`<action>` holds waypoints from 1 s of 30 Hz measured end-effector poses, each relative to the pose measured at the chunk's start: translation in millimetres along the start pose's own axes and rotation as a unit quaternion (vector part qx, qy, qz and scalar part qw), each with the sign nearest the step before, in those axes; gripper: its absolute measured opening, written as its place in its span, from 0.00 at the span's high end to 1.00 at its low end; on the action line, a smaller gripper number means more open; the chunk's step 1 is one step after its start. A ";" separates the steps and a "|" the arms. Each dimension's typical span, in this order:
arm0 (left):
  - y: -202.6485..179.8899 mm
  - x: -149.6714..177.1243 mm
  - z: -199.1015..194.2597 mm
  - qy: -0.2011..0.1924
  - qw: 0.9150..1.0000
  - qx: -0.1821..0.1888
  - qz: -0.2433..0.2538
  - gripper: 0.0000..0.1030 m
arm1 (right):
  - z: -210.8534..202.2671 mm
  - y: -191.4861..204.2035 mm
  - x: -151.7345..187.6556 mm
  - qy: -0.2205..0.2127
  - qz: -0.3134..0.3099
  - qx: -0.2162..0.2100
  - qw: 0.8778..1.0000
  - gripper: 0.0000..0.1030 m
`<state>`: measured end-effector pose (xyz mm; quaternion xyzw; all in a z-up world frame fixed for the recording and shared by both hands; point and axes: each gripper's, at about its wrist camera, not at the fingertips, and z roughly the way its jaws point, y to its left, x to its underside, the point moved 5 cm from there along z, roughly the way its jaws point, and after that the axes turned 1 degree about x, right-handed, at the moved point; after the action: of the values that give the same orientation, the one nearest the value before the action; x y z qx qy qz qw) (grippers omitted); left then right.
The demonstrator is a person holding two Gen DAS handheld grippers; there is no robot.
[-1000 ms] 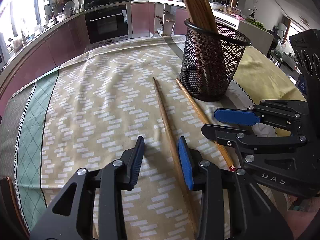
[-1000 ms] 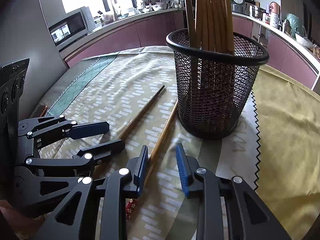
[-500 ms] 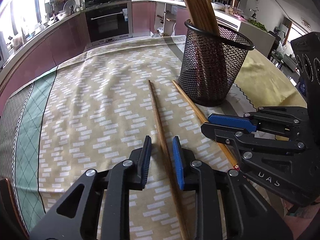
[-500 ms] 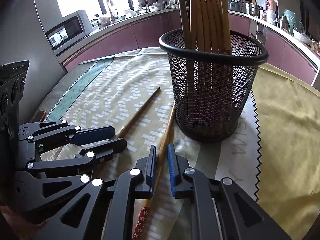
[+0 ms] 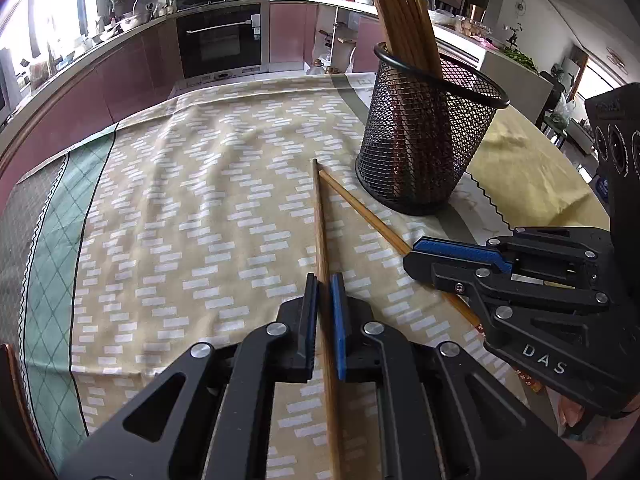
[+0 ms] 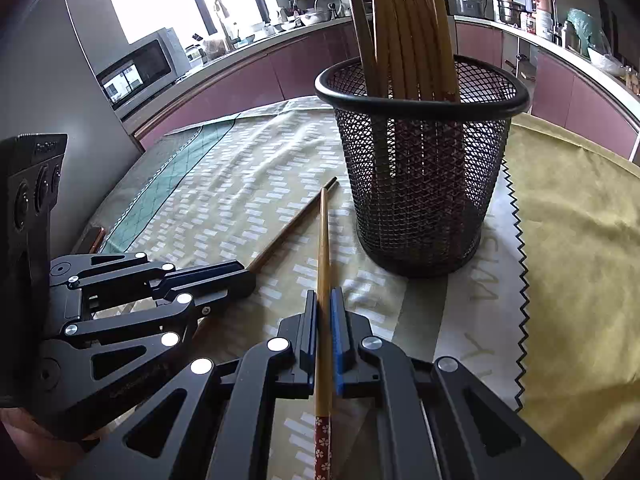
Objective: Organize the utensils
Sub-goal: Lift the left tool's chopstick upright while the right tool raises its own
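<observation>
Two wooden chopsticks lie on the patterned tablecloth [image 5: 180, 220], their far tips nearly touching. My left gripper [image 5: 324, 280] has its jaws closing, pads pressing the darker chopstick [image 5: 319, 216] near its middle. My right gripper [image 6: 324, 296] is closing the same way on the lighter chopstick [image 6: 323, 240], whose near end is red with flowers. Each gripper shows in the other's view: the right gripper [image 5: 416, 258] and the left gripper [image 6: 240, 276]. A black mesh cup [image 6: 420, 200] just beyond holds several upright chopsticks [image 6: 400, 20].
A yellow cloth [image 6: 580, 240] with a zigzag edge covers the table right of the cup. A chair back [image 5: 8, 384] pokes up at the table's left edge. Kitchen counters and an oven [image 5: 220, 40] stand beyond the table.
Both grippers' jaws have come together, each around its own chopstick. The two chopsticks have swung so their far tips now meet.
</observation>
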<state>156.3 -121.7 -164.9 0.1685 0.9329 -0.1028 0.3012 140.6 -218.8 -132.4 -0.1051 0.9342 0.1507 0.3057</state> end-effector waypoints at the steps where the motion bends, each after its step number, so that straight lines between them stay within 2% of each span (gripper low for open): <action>1: 0.4 0.1 -0.5 0.000 1.000 0.001 -0.001 0.93 | -1.0 0.5 0.2 -0.001 -0.001 -0.002 1.000 0.94; 14: 4.8 -1.7 -22.1 -0.019 1.000 0.017 -0.010 0.93 | -27.7 5.8 -1.4 -0.024 -0.014 -0.025 0.999 0.94; 30: 9.0 -5.8 -58.0 -0.051 0.996 0.061 -0.029 0.93 | -66.6 11.0 -9.5 -0.075 -0.030 -0.046 0.996 0.94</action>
<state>133.5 -97.9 -116.0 0.1539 0.9127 -0.1765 0.3348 109.0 -230.6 -73.2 -0.1352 0.8971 0.1914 0.3745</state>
